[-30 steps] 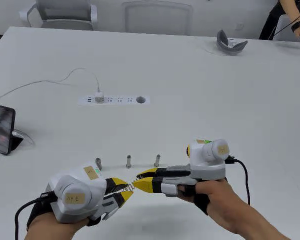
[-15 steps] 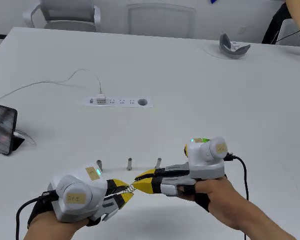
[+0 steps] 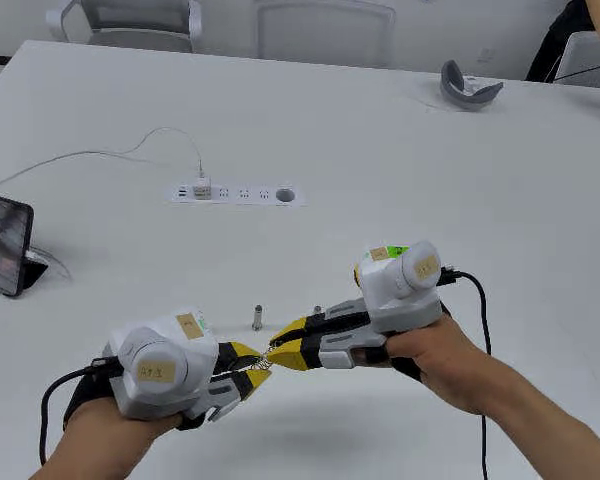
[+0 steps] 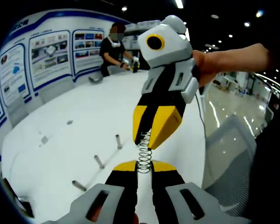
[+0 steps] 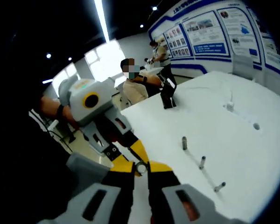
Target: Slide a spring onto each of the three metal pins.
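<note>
A small metal spring [image 3: 263,362] hangs above the white table [image 3: 430,190], bridging my two grippers tip to tip. My left gripper [image 3: 248,366] is shut on one end of it and my right gripper [image 3: 282,354] is shut on the other. In the left gripper view the spring [image 4: 143,156] rises from my own jaws into the right gripper [image 4: 149,137]. The right gripper view shows the spring [image 5: 140,168] end-on. Three upright metal pins stand in a row [image 4: 118,141] [image 4: 99,161] [image 4: 79,185], bare. The middle pin [image 3: 257,318] stands just behind the grippers.
A white power strip [image 3: 238,194] with a plugged charger and cable lies mid-table. A tablet [image 3: 0,243] stands at the left edge. A grey curved object [image 3: 470,88] rests far right. Chairs line the far side. A person [image 5: 133,84] stands in the background.
The camera has tilted down a little. Both grippers have stayed joined at the spring and drifted slightly toward the pins; the right gripper now covers most of the right pin.
</note>
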Action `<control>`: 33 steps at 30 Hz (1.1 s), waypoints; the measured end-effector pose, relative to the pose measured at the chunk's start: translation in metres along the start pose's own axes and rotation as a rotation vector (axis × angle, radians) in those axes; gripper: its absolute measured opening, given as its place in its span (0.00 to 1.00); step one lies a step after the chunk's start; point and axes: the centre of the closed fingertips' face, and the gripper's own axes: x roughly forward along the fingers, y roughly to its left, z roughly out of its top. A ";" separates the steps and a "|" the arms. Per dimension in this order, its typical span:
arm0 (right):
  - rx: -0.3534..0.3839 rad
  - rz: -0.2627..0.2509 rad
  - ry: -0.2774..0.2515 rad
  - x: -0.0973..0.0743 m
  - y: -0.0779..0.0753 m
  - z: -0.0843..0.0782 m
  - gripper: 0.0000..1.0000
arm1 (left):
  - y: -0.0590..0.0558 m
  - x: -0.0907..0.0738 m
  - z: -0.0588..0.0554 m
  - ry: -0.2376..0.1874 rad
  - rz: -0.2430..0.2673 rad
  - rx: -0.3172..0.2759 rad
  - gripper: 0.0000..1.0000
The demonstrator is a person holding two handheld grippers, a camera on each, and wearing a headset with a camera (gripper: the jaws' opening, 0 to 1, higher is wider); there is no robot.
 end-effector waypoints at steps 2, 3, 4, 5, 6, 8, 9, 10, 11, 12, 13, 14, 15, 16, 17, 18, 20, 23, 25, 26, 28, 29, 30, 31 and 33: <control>-0.035 0.009 0.033 0.000 0.001 0.000 0.12 | -0.001 0.001 0.001 -0.003 -0.006 0.005 0.09; -0.055 0.011 0.049 -0.001 0.002 0.000 0.12 | -0.002 0.001 0.002 -0.006 -0.010 0.006 0.09; -0.067 0.013 0.063 -0.001 0.002 0.000 0.12 | -0.002 0.001 0.002 -0.007 -0.012 0.006 0.09; -0.086 0.019 0.085 -0.001 0.003 0.000 0.12 | -0.003 0.002 0.003 -0.008 -0.017 0.008 0.09; -0.102 0.023 0.100 -0.001 0.004 -0.001 0.12 | -0.003 0.002 0.003 -0.009 -0.020 0.010 0.09; -0.143 0.033 0.139 -0.002 0.005 -0.002 0.12 | -0.005 0.003 0.004 -0.011 -0.030 0.017 0.09; -0.157 0.038 0.155 -0.002 0.006 -0.002 0.12 | -0.006 0.004 0.005 -0.011 -0.036 0.020 0.09; -0.186 0.047 0.182 -0.003 0.007 -0.003 0.12 | -0.007 0.005 0.006 -0.011 -0.044 0.024 0.09; -0.205 0.050 0.198 -0.004 0.007 -0.003 0.12 | -0.008 0.005 0.007 -0.011 -0.048 0.027 0.09; -0.229 0.056 0.221 -0.004 0.008 -0.003 0.12 | -0.009 0.005 0.008 -0.010 -0.054 0.034 0.09; -0.244 0.061 0.234 -0.005 0.008 -0.003 0.12 | -0.009 0.005 0.009 -0.009 -0.057 0.040 0.09; -0.263 0.065 0.246 -0.005 0.008 -0.003 0.12 | -0.010 0.005 0.010 -0.009 -0.060 0.045 0.09; -0.288 0.069 0.271 -0.005 0.008 -0.004 0.12 | -0.010 0.006 0.011 -0.009 -0.063 0.051 0.09; -0.303 0.071 0.288 -0.006 0.008 -0.005 0.12 | -0.010 0.006 0.011 -0.010 -0.064 0.053 0.09; -0.324 0.076 0.307 -0.006 0.009 -0.006 0.12 | -0.011 0.006 0.012 -0.010 -0.067 0.056 0.09; -0.331 0.079 0.311 -0.006 0.010 -0.005 0.12 | -0.011 0.006 0.013 -0.010 -0.069 0.060 0.09; -0.348 0.086 0.326 -0.006 0.010 -0.006 0.12 | -0.011 0.006 0.014 -0.011 -0.071 0.066 0.09; -0.363 0.096 0.353 -0.007 0.009 -0.009 0.12 | -0.012 0.007 0.014 -0.011 -0.075 0.071 0.09; -0.370 0.104 0.359 -0.007 0.009 -0.010 0.12 | -0.012 0.007 0.014 -0.013 -0.076 0.073 0.09; -0.373 0.107 0.362 -0.007 0.009 -0.010 0.12 | -0.013 0.007 0.015 -0.014 -0.077 0.073 0.09; -0.381 0.114 0.370 -0.006 0.010 -0.011 0.12 | -0.014 0.007 0.016 -0.017 -0.080 0.074 0.09; -0.384 0.115 0.375 -0.006 0.011 -0.012 0.12 | -0.014 0.006 0.016 -0.018 -0.081 0.076 0.09; -0.391 0.119 0.383 -0.004 0.011 -0.014 0.13 | -0.015 0.006 0.016 -0.019 -0.083 0.077 0.09; -0.394 0.121 0.389 -0.004 0.012 -0.015 0.13 | -0.015 0.006 0.016 -0.018 -0.085 0.078 0.09; -0.394 0.125 0.401 -0.002 0.012 -0.018 0.13 | -0.017 0.006 0.017 -0.018 -0.089 0.086 0.09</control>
